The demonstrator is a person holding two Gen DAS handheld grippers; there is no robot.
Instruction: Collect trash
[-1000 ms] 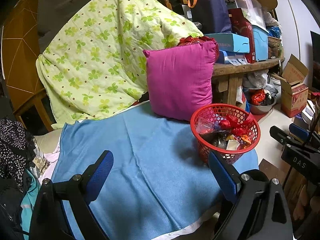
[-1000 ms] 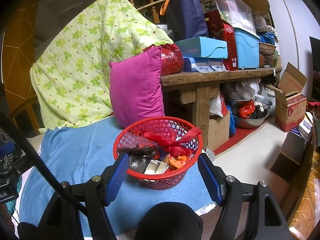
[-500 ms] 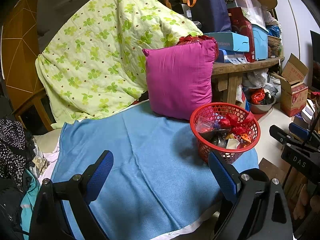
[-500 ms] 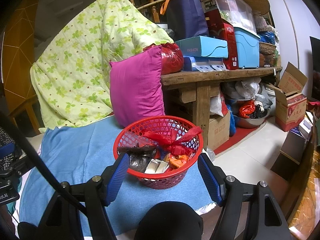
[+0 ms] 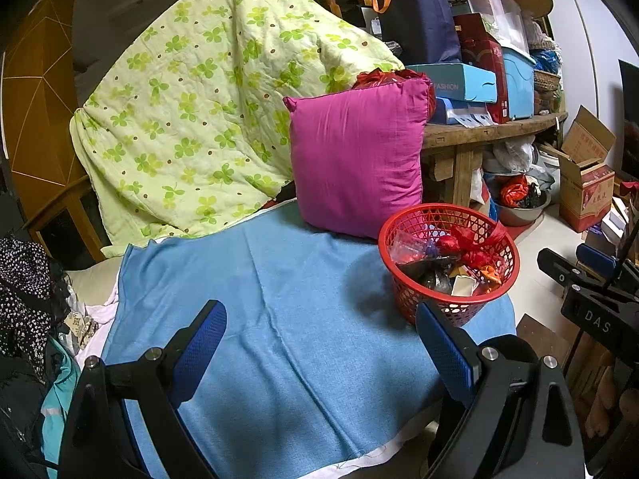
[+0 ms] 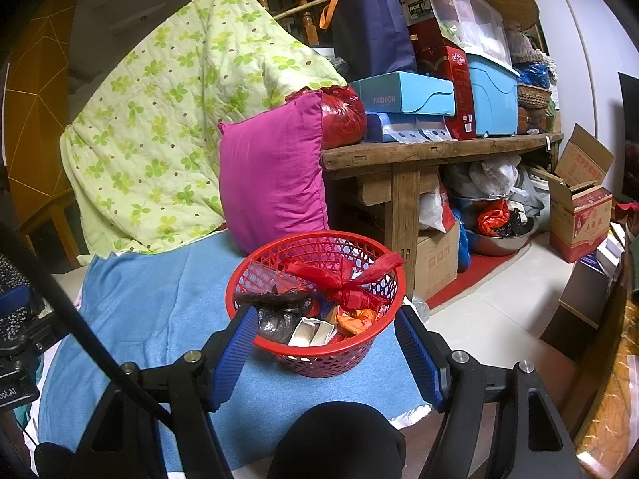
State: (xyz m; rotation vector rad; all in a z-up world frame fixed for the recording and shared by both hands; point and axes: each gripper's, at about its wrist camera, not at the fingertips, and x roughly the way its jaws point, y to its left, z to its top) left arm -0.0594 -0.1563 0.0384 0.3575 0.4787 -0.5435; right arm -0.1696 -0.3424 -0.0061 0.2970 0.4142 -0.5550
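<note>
A red plastic basket (image 5: 415, 299) (image 6: 319, 359) stands on the blue cloth (image 5: 259, 319) (image 6: 151, 311) near its right edge. It holds trash: a red knotted bag (image 6: 347, 283), a black bag (image 6: 279, 307), a small white carton (image 6: 311, 331) and an orange wrapper (image 6: 355, 315). My left gripper (image 5: 319, 343) is open and empty over the cloth, left of the basket. My right gripper (image 6: 325, 347) is open and empty, its fingers either side of the basket's near rim.
A magenta pillow (image 5: 355, 159) (image 6: 275, 179) leans behind the basket, with a green clover quilt (image 5: 199, 111) to its left. A wooden bench (image 6: 419, 155) with boxes stands at the right. Cardboard boxes (image 6: 579, 207) and a steel bowl (image 6: 499, 235) sit on the floor.
Nothing has visibly changed; both grippers hold almost still, with only a slight drift of the left view.
</note>
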